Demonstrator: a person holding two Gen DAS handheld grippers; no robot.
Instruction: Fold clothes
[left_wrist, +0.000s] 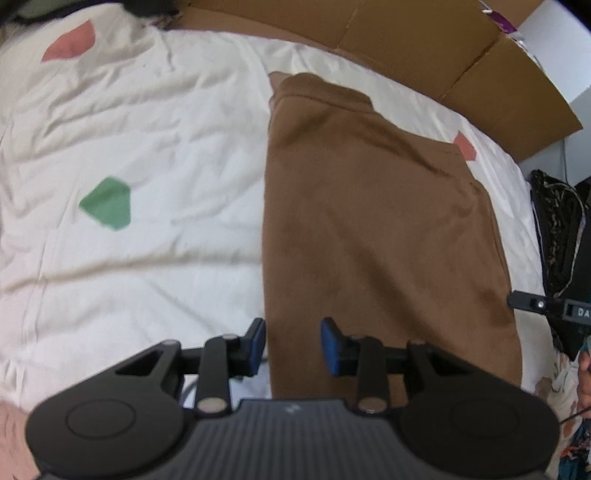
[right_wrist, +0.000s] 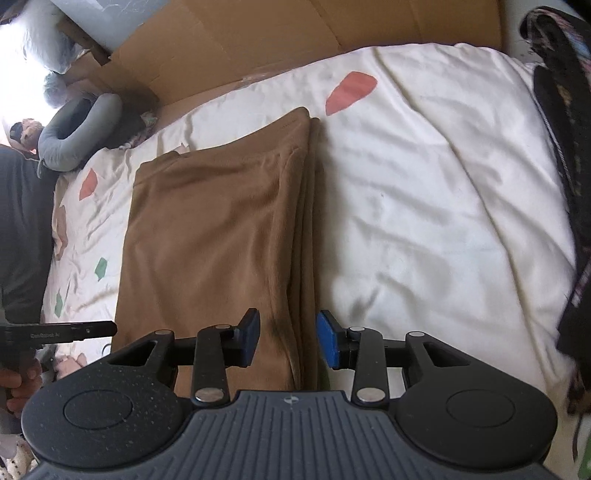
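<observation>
Nearest us, the left gripper (left_wrist: 293, 345) and right gripper (right_wrist: 288, 339) stood parted, grasping nothing, each over one near corner of the brown folded garment (left_wrist: 376, 229) on the white bedsheet (left_wrist: 147, 155). We judged the next fold needed both corners pinched. Only the right view showed its stacked layers.

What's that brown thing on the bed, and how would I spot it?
Start at the white sheet with scattered pink and green patches, bordered by cardboard. On it lies a brown garment, folded into a long strip with stacked layers along one edge. It is the only plain brown cloth there.
</observation>
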